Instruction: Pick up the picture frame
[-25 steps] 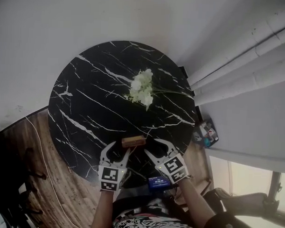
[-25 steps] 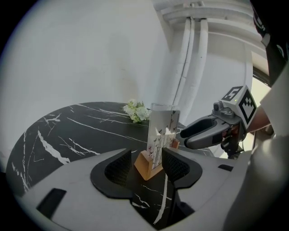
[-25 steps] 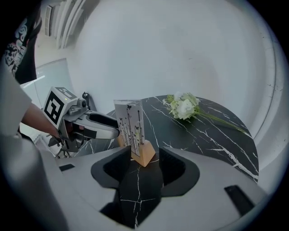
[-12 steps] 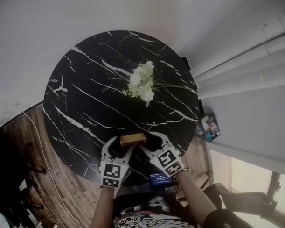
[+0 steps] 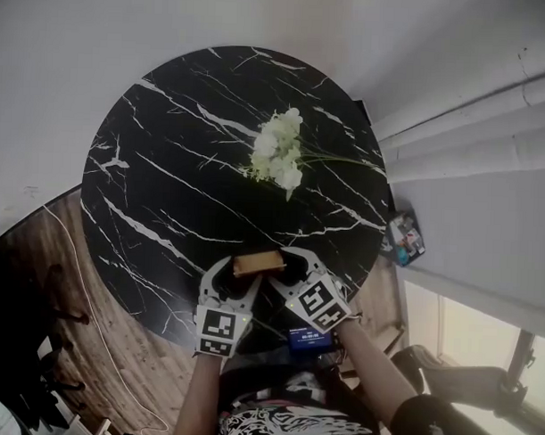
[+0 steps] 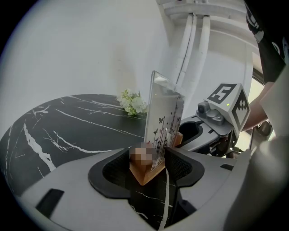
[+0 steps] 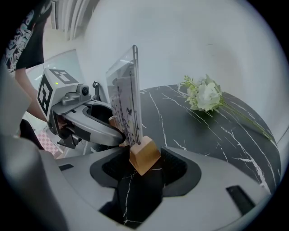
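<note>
Marble table (image 5: 168, 146): left gripper (image 6: 148, 168), right gripper (image 7: 143, 168) fingers just opened, spread round picture frame (image 6: 165, 117) base (head view hides panel).

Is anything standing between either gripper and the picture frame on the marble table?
Nothing visible does. The left gripper and the right gripper each have one end of the wooden base of the picture frame between their open jaws, which have just been opening. The white flowers lie farther back on the table, apart from both.

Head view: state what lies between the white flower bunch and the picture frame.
Nothing; only bare black marble tabletop separates the white flower bunch from the wooden-based picture frame, in the head view.
</note>
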A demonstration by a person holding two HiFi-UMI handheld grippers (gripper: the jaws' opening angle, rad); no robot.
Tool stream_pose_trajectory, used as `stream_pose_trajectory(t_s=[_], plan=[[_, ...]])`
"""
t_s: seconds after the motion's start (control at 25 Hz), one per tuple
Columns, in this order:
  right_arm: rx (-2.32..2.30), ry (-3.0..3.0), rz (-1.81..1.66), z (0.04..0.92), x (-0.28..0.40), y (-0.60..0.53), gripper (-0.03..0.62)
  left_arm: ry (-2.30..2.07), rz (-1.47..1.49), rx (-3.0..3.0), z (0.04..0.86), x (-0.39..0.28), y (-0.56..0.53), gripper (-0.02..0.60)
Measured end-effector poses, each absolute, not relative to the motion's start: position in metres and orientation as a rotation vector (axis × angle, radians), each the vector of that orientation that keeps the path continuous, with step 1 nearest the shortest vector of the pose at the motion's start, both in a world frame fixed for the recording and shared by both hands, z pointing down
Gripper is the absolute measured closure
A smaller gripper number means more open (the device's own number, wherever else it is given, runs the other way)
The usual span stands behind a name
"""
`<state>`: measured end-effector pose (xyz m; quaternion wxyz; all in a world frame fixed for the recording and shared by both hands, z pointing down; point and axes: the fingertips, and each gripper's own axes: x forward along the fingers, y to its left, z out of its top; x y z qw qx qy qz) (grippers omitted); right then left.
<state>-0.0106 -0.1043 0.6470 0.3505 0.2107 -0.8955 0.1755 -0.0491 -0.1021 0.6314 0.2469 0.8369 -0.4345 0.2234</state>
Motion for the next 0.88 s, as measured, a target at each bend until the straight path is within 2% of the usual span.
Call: stream_pose_trajectory(t_s=[0.56,0.88], plan=[[0.483,-2.292,0.605,0.649,-0.009,-0.11,0.412,-1.179,0.517,2.213,0.631,-0.053,-0.108,0.334],[0.533,-2.297,0.806,0.647,-0.009,-0.117,0.411,-1.178,0.469,2.138,0.632,-0.056,-0.117,0.333]])
